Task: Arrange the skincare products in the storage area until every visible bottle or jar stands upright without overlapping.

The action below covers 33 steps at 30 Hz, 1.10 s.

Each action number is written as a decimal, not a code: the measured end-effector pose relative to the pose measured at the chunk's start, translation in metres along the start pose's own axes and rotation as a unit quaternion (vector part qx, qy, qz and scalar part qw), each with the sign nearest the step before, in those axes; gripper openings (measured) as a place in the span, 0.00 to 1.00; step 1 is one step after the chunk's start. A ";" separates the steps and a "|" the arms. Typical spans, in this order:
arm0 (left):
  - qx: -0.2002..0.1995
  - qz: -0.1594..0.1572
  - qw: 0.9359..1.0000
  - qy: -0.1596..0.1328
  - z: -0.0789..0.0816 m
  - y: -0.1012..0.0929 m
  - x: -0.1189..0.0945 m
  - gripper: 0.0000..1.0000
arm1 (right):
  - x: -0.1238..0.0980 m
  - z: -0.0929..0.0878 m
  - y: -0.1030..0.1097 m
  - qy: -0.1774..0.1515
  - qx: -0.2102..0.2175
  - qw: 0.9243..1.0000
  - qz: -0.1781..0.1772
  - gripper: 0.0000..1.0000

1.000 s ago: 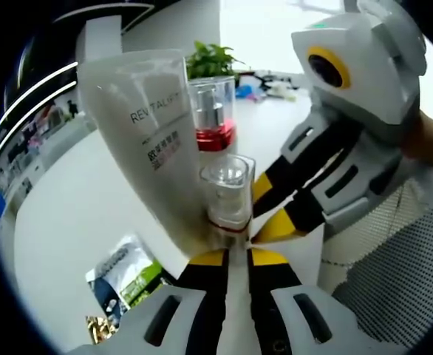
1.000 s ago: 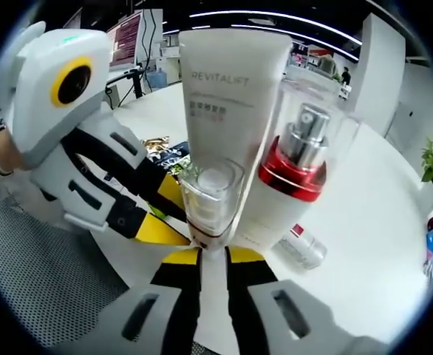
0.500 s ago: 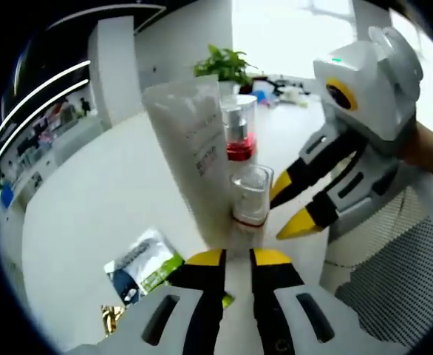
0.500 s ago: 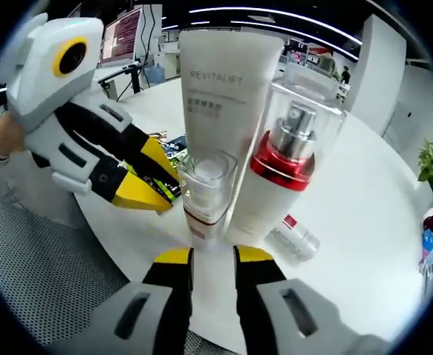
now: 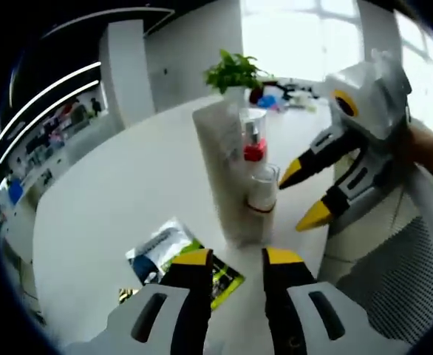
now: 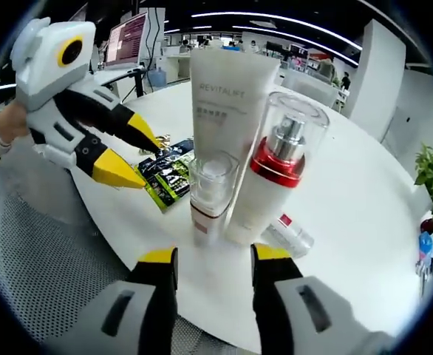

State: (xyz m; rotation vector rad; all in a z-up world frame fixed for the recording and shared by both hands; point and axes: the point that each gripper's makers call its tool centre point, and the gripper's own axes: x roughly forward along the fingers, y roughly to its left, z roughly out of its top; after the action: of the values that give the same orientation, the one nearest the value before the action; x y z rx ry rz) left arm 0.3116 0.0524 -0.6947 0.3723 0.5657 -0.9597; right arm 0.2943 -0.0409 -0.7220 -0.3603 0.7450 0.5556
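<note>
Right gripper view | right tool (image 6: pixel 213 259) spread, empty | left tool (image 6: pixel 131 151) spread | small bottle (image 6: pixel 210 194) upright beside tube (image 6: pixel 227 96)

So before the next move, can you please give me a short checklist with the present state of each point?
1. Left claw open and holding nothing: ok.
2. Right claw open and holding nothing: ok.
3. White tube, red-collared pump bottle and small clear-capped bottle standing upright: ok.
4. No overlap among those three: cannot tell; they stand very close, and contact is hidden.
5. Every bottle upright: not ok; a small clear bottle lies on its side behind the pump bottle.
6. White table free of loose items near the group: not ok; green sachets lie beside it.
</note>
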 end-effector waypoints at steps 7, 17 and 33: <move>-0.011 0.014 1.000 -0.003 -0.002 0.008 -0.014 0.29 | -0.010 0.004 -0.008 -0.001 0.006 1.000 -0.015 0.54; -0.021 0.040 0.999 0.000 -0.007 0.020 -0.036 0.39 | -0.023 0.016 -0.012 -0.015 0.000 1.000 -0.015 0.73; -0.047 0.069 0.996 0.007 -0.022 0.027 -0.062 0.56 | -0.039 0.029 -0.011 -0.040 -0.013 0.999 0.010 0.91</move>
State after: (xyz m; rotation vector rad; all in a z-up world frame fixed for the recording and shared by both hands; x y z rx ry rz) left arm 0.3005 0.1196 -0.6733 0.3299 0.5889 -0.7942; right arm 0.2931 -0.0484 -0.6728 -0.3526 0.6656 0.5956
